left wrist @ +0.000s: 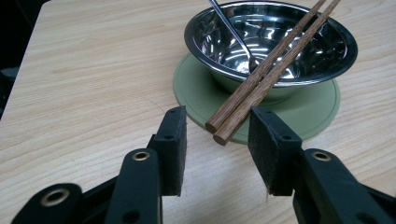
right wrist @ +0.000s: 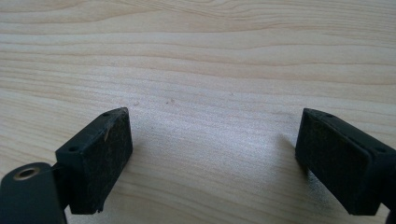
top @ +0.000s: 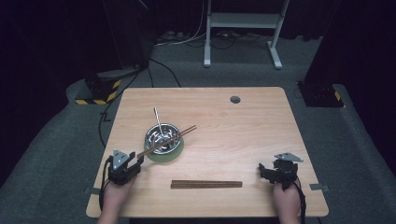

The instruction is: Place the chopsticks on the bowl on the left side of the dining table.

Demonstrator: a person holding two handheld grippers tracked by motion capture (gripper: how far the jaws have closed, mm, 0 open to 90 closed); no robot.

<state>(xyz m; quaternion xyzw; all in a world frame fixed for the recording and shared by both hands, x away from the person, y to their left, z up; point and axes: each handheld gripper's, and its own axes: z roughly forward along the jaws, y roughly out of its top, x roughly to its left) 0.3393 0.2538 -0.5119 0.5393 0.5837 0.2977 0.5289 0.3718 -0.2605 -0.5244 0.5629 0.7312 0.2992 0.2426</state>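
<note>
the left gripper (left wrist: 217,135) holds its two black padded jaws half apart over the pale wooden table (left wrist: 88,84). the near ends of a pair of brown wooden chopsticks (left wrist: 275,65) lie between the pads, neither pad pressing on them. the chopsticks rest slanted across the rim of a shiny round steel bowl (left wrist: 322,51), which sits on a flat green round mat (left wrist: 317,107) and holds a thin metal spoon (left wrist: 231,32).

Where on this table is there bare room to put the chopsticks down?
Bare wood right of the bowl, up to the hole, and the far left corner. Crowded around the mat, left tongs and near-edge sticks.
</note>
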